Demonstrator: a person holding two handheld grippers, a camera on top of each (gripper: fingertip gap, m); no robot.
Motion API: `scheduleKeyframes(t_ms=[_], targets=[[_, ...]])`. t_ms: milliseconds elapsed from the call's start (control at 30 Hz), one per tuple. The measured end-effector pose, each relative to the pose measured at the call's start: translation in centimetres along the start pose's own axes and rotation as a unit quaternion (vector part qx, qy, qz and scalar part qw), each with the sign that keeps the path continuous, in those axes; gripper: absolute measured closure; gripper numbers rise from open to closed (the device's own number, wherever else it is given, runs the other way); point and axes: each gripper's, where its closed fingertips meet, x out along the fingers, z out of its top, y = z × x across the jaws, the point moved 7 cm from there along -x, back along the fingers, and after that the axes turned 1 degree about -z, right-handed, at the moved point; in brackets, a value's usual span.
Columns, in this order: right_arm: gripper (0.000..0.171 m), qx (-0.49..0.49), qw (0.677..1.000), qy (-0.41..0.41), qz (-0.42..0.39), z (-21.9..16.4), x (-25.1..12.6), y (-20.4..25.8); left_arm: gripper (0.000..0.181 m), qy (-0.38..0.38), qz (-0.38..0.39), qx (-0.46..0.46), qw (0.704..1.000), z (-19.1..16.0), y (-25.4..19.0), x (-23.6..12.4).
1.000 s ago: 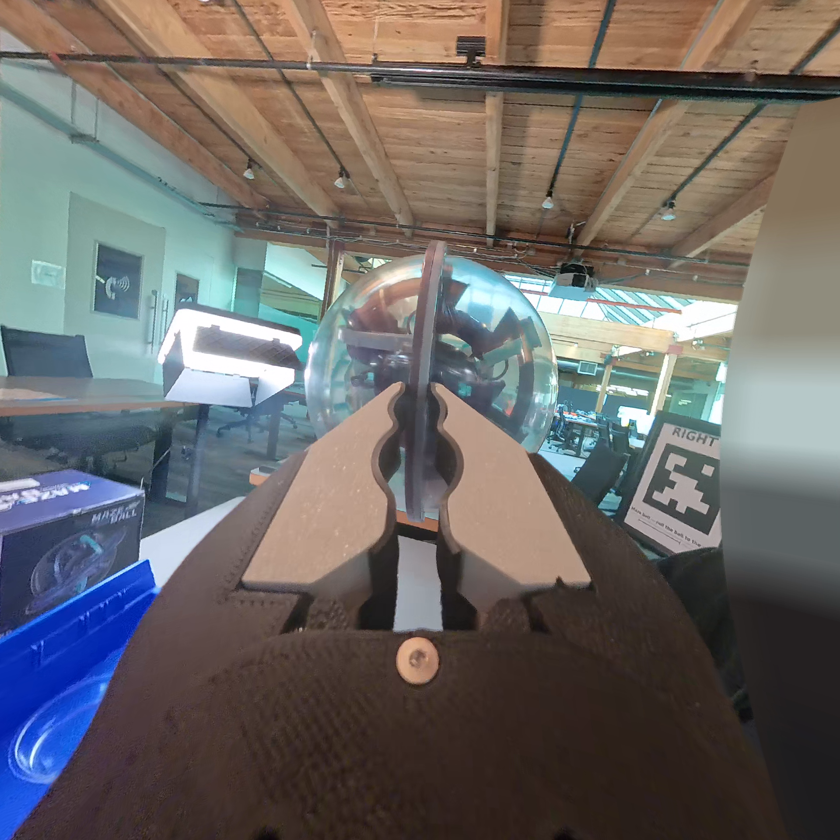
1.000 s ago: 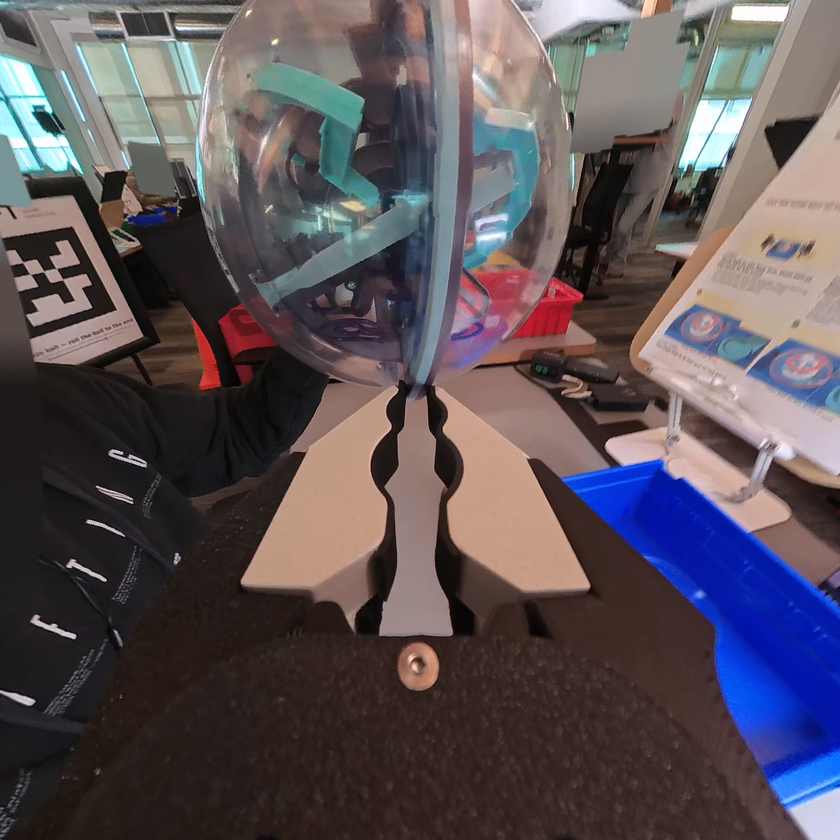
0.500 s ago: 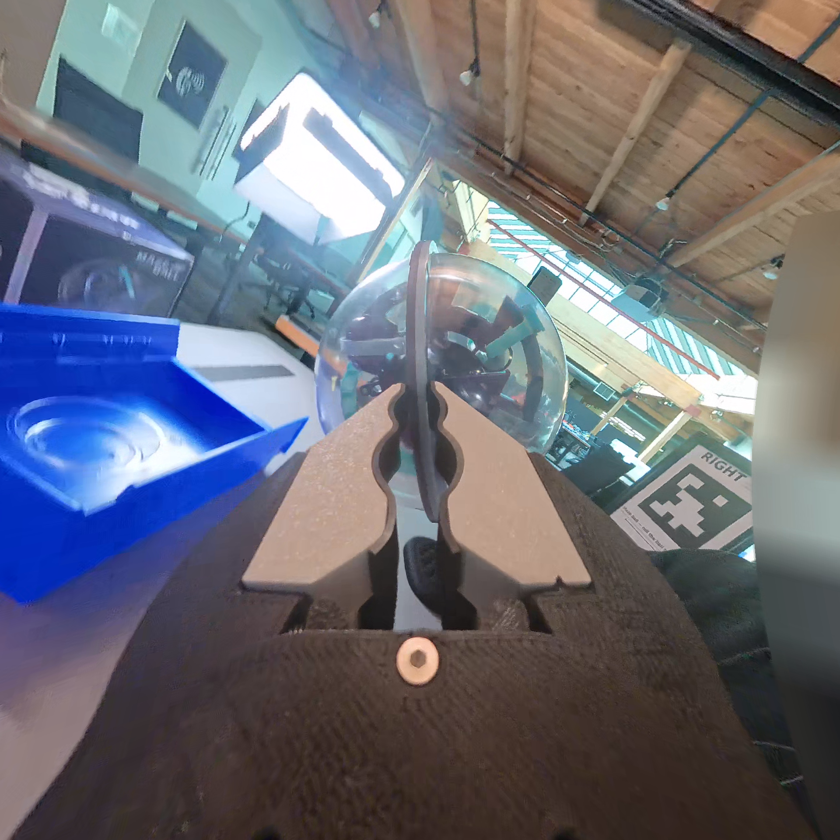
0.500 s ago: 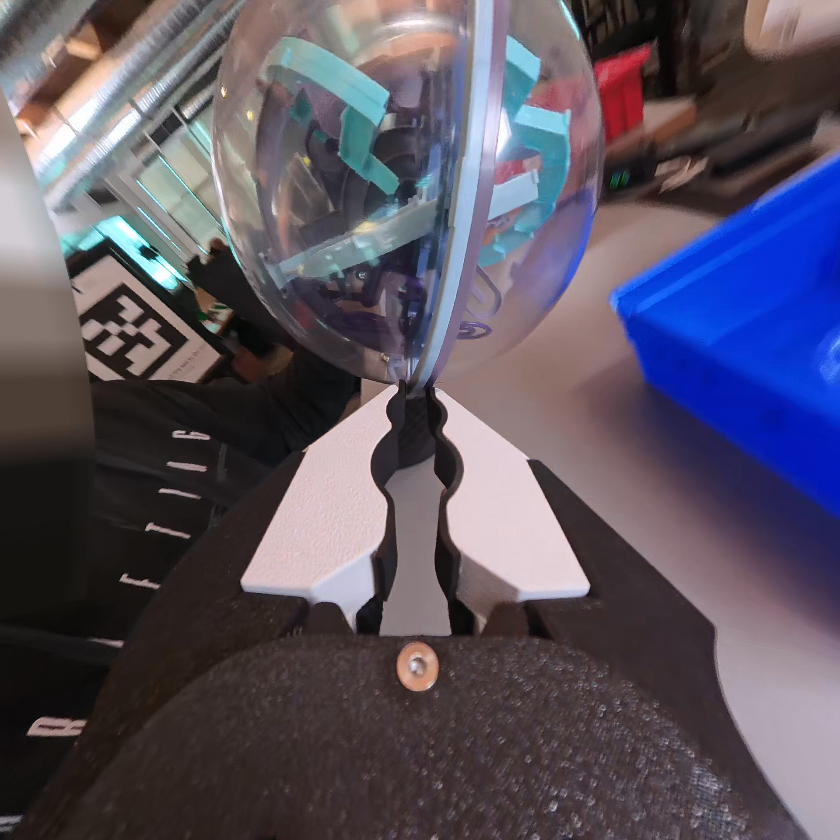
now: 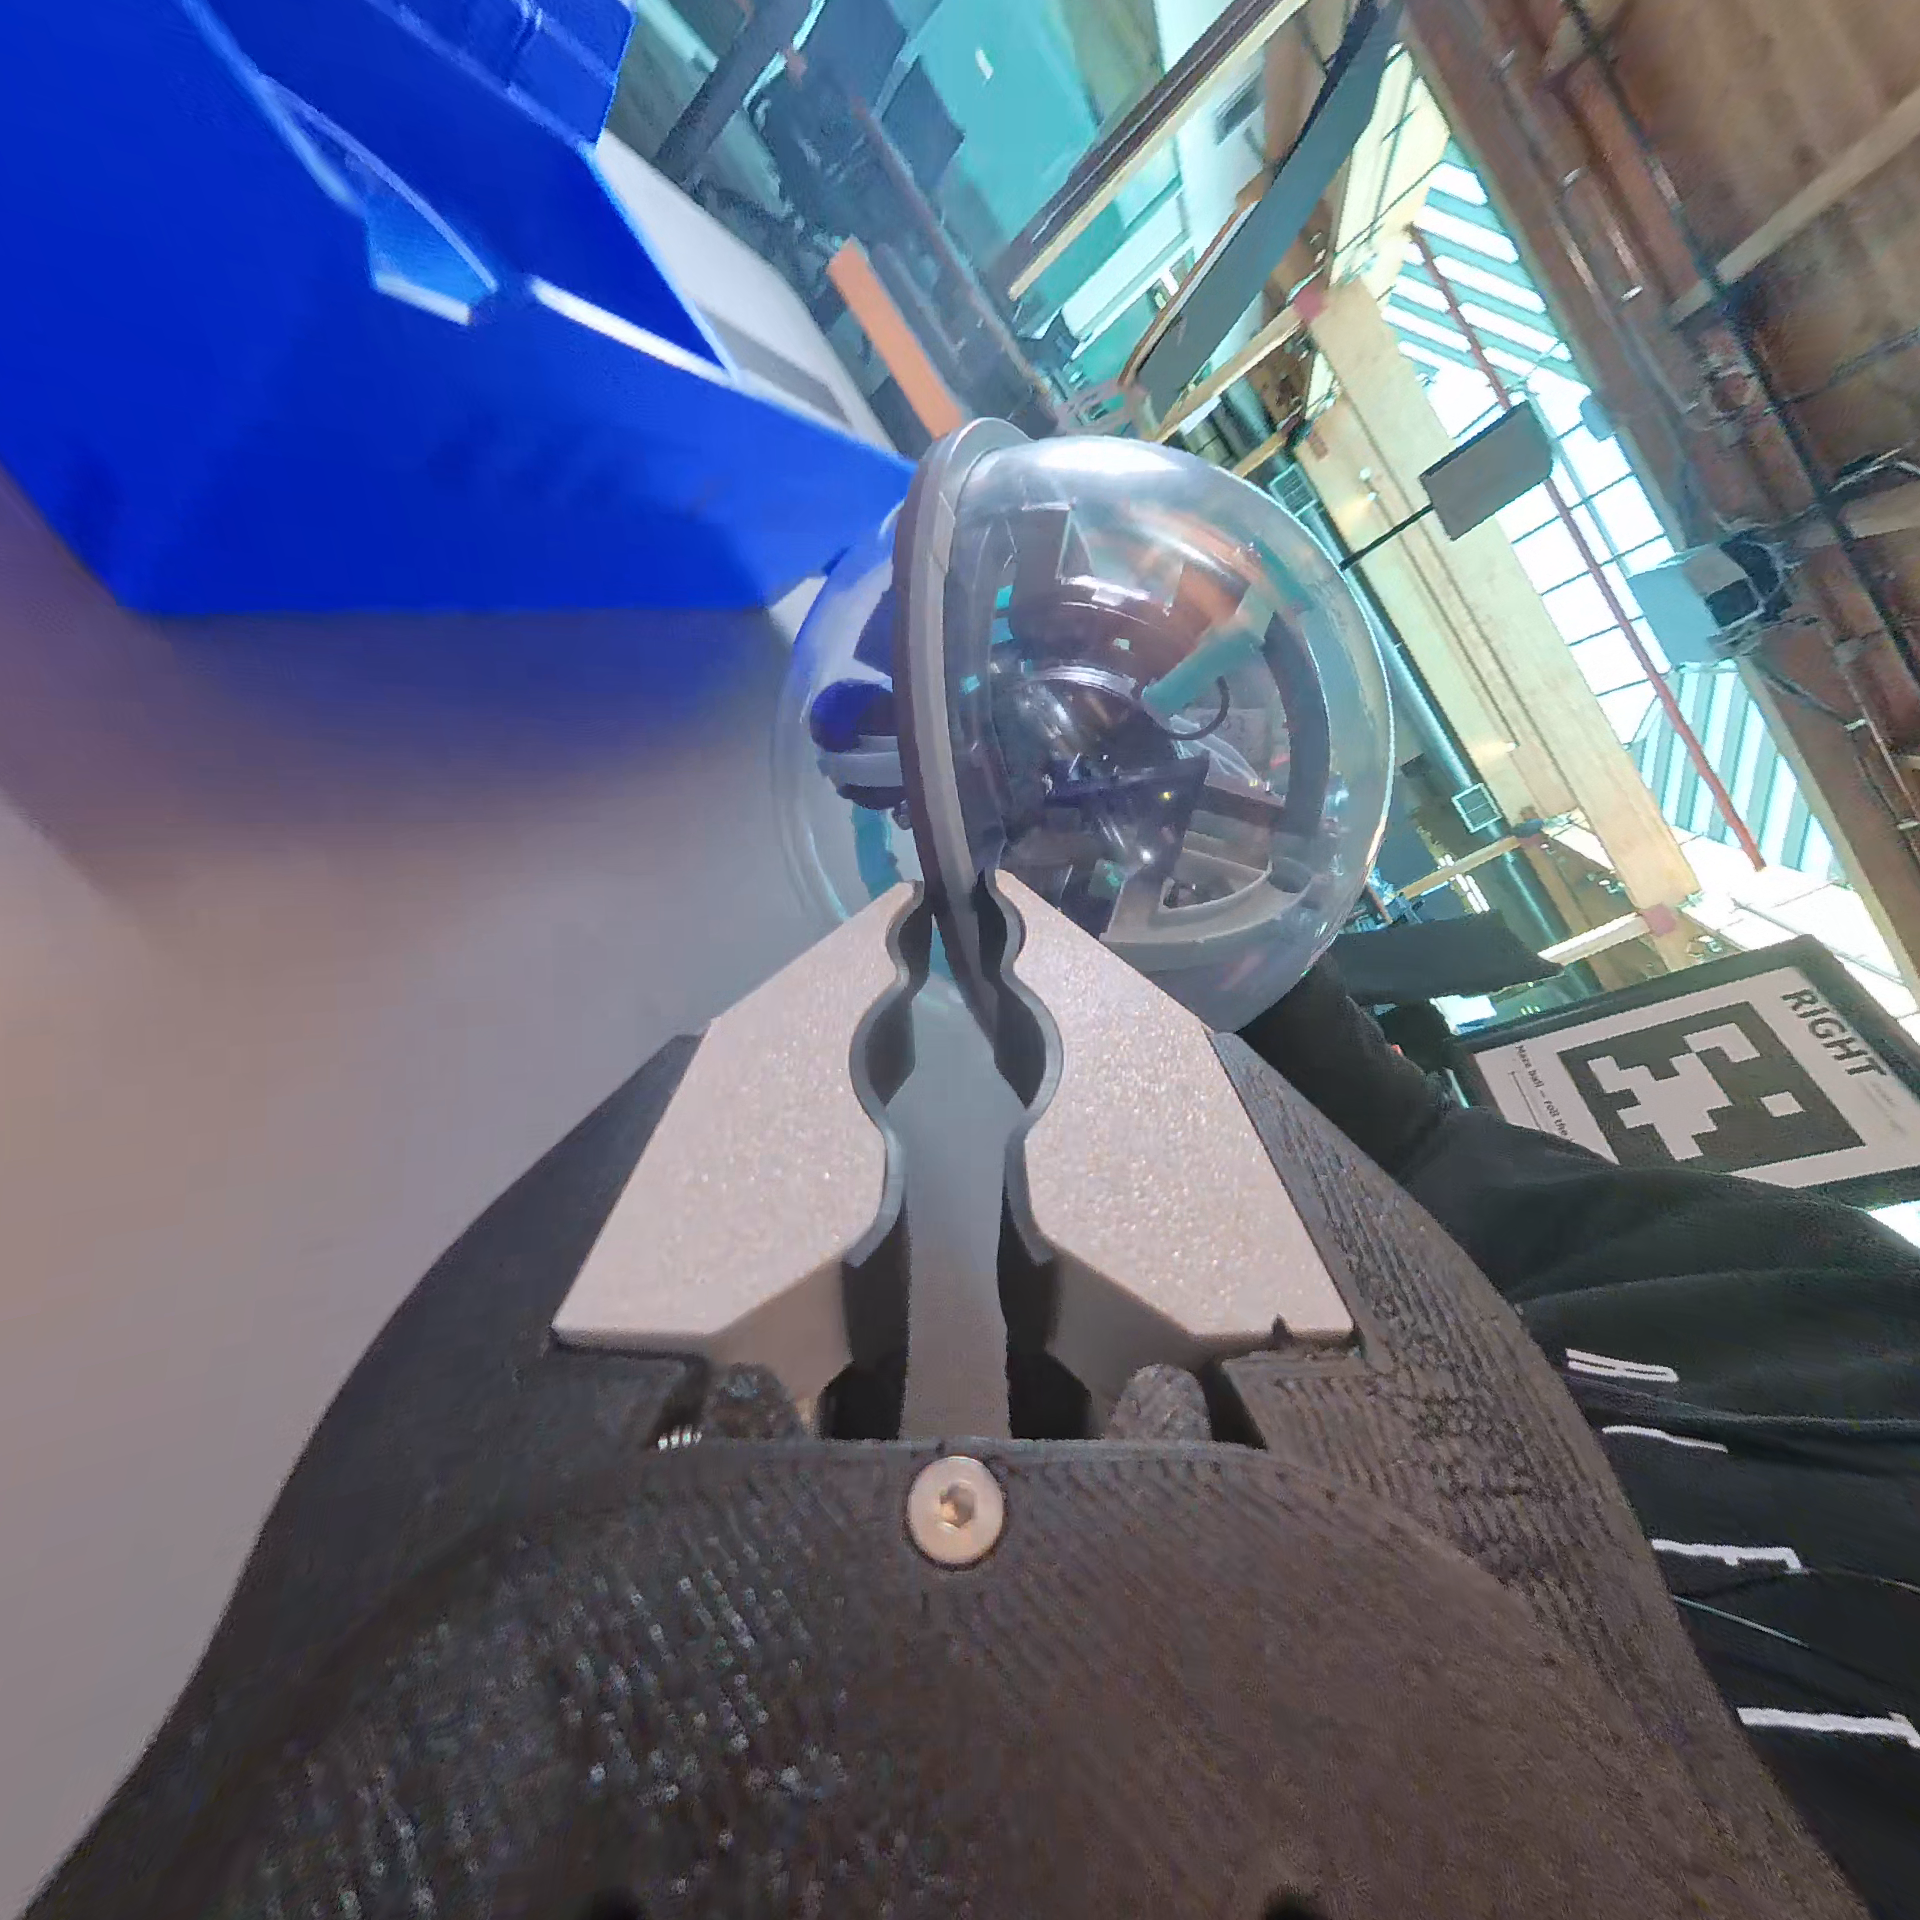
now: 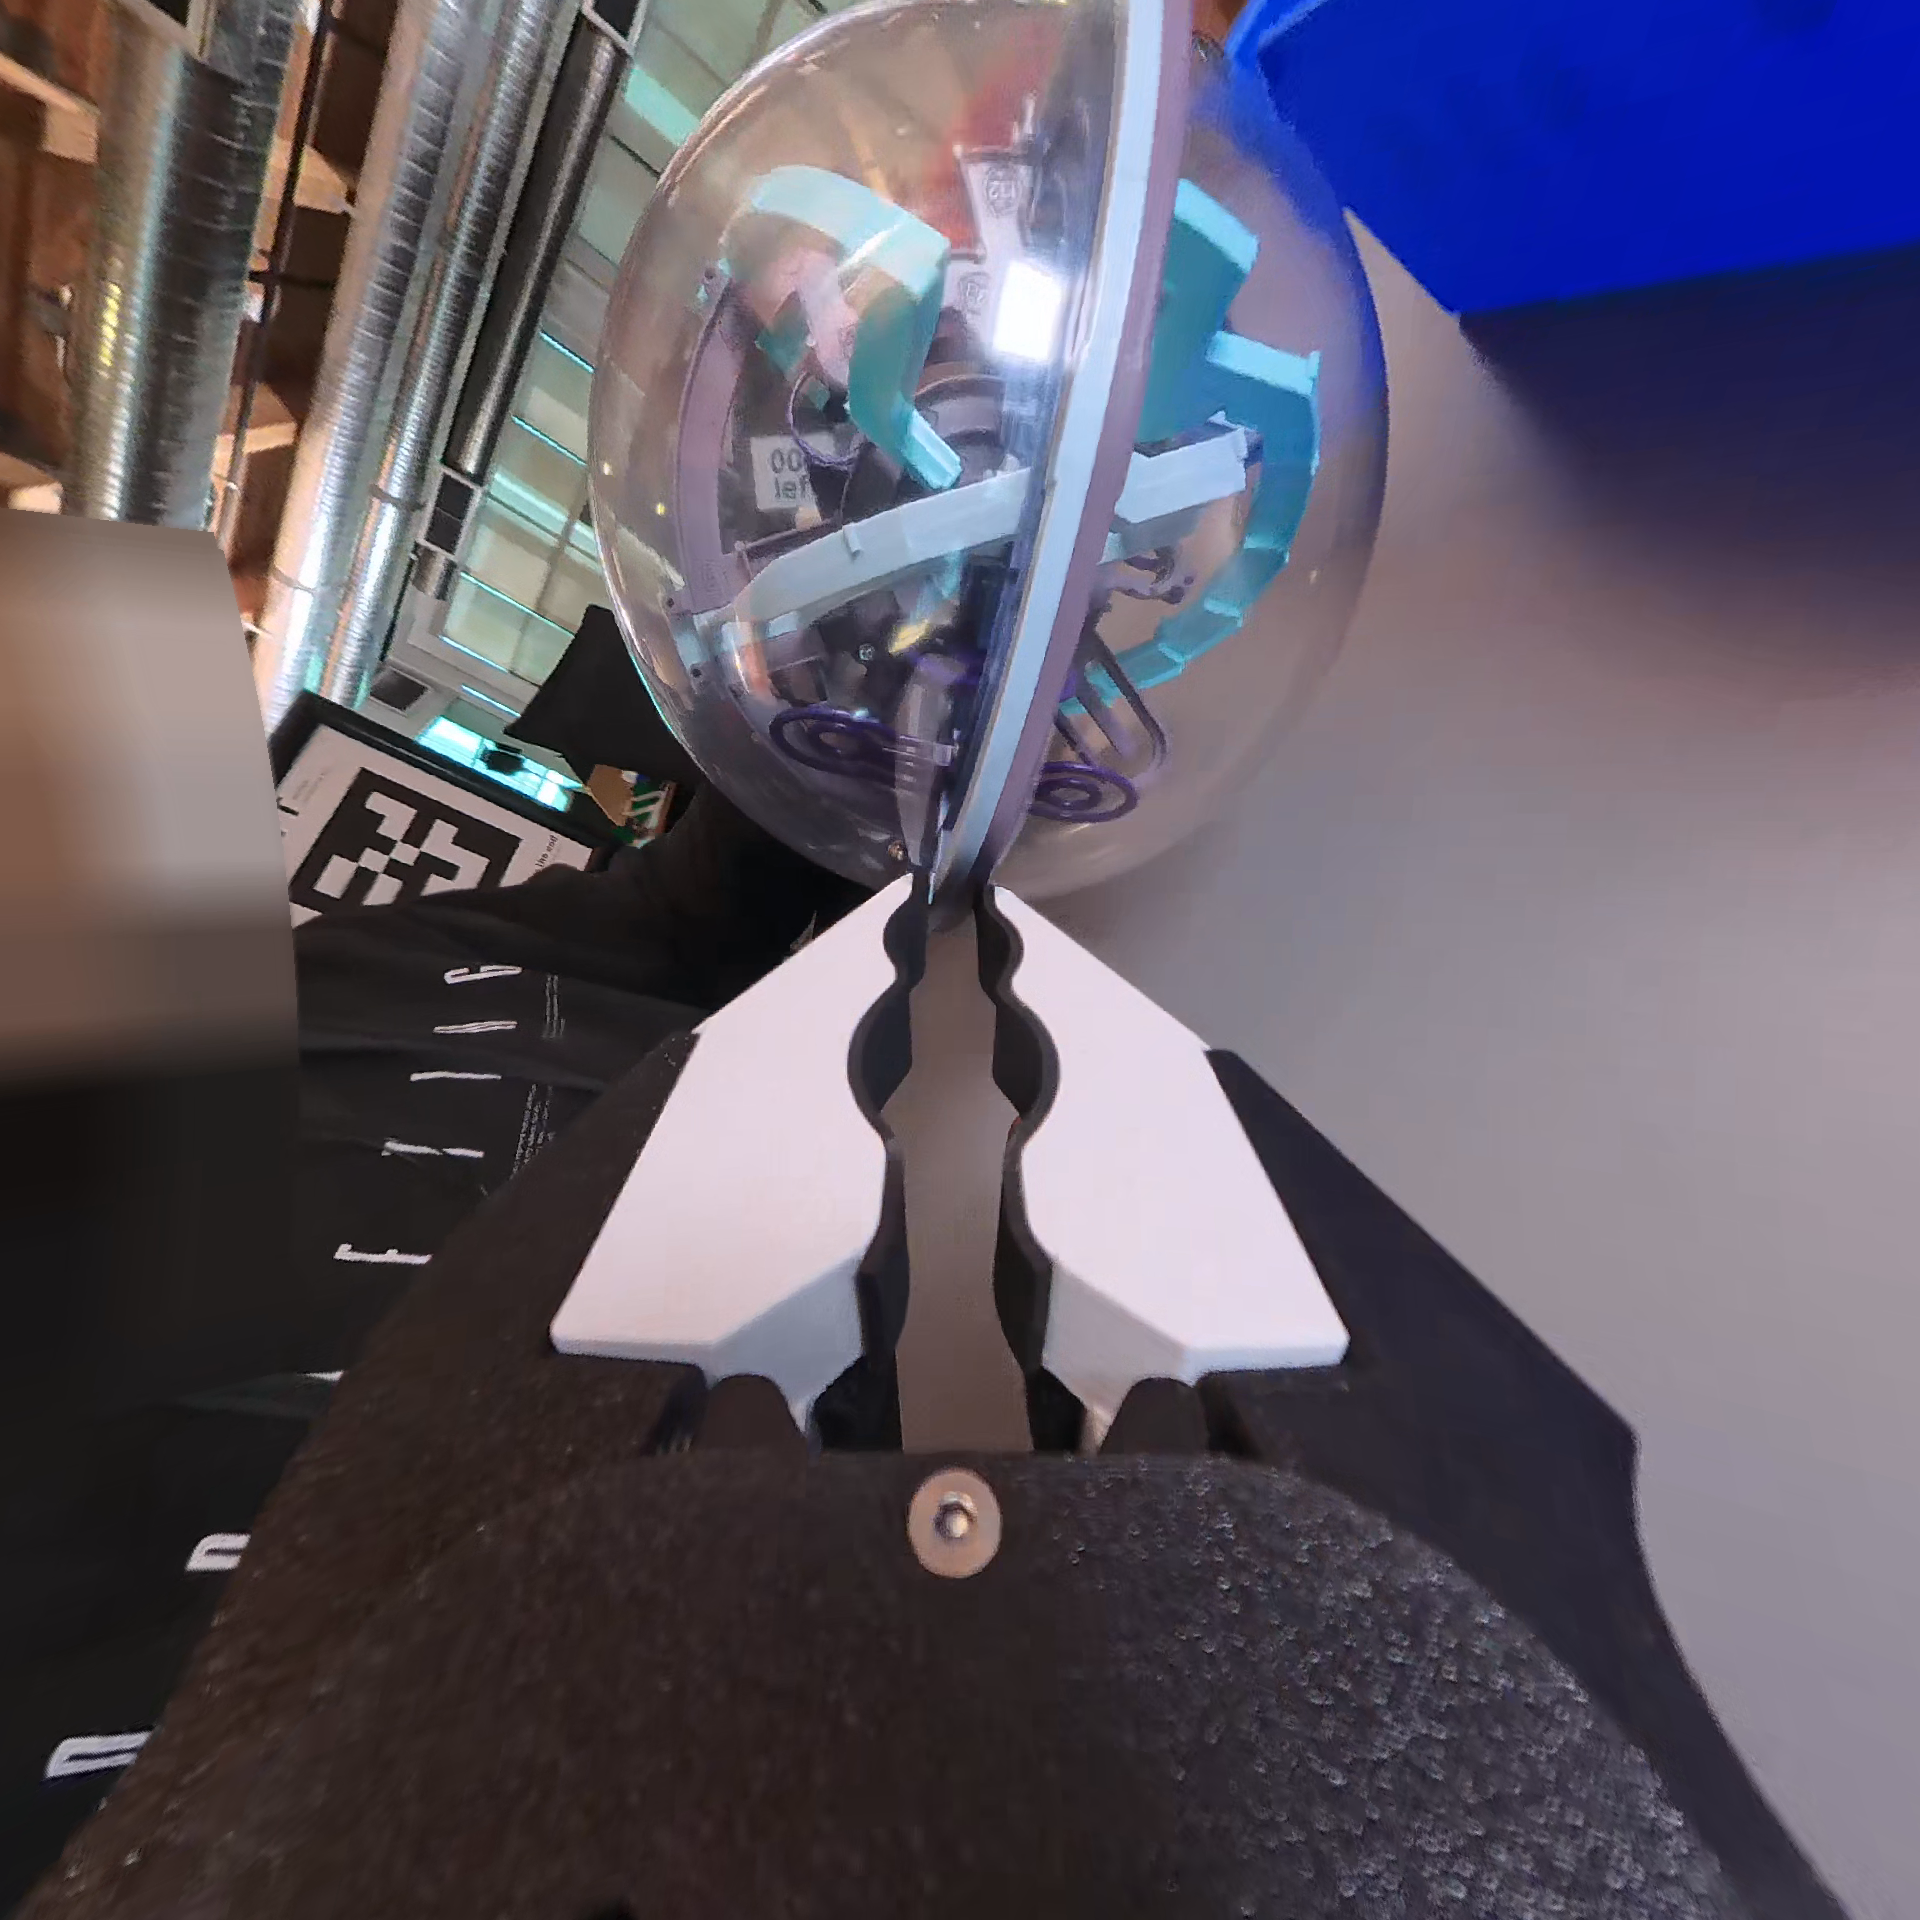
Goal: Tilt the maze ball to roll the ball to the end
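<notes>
The maze ball (image 5: 1122, 717) is a clear plastic sphere with teal and grey tracks inside and a grey rim round its middle. My left gripper (image 5: 958, 896) is shut on that rim at the near edge of the sphere. In the right wrist view the maze ball (image 6: 935, 447) fills the upper middle, and my right gripper (image 6: 943, 902) is shut on the rim from the opposite side. The sphere is held in the air over the grey table (image 6: 1558, 935), rolled far to one side. I cannot make out the small ball inside.
A blue tray (image 5: 312, 343) lies on the table close to the sphere; it also shows in the right wrist view (image 6: 1621, 135). A black-and-white marker board (image 5: 1714, 1081) stands behind. A person's black sleeve (image 6: 416, 1039) is close by.
Both grippers have rolled strongly, tipping the maze ball with them. The blue tray has swung to the upper left in the left view and to the upper right in the right view.
</notes>
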Motion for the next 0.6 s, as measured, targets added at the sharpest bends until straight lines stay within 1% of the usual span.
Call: scheduleKeyframes(t_ms=[167, 267, 433, 500, 533, 600], targets=[[0.165, 0.049, 0.999, 0.007, 0.005, -1.5, -0.2, -1.4, 0.174, 0.040, 0.017, -0.027, 0.999, -1.5, 0.7, 0.4], [0.164, 0.066, 0.998, 0.007, 0.004, -1.9, -0.3, -1.9, 0.174, 0.052, 0.017, -0.047, 0.997, -1.9, 0.9, 0.5], [0.165, 0.087, 0.996, -0.002, -0.009, -1.5, -0.5, -2.8, 0.174, 0.061, 0.016, -0.061, 0.996, -2.4, 1.3, 0.6], [0.165, 0.090, 0.996, -0.001, -0.010, -1.2, -0.6, -3.0, 0.172, 0.078, 0.025, -0.039, 0.996, -2.7, 1.2, 0.5], [0.165, 0.094, 0.996, 0.001, -0.006, -1.0, -0.7, -3.1, 0.160, 0.092, 0.032, -0.009, 0.995, -2.8, 1.1, 0.3], [0.165, 0.099, 0.995, 0.010, -0.003, -0.6, -0.9, -3.4, 0.114, 0.107, 0.057, 0.095, 0.988, -1.8, 0.5, -0.1]])
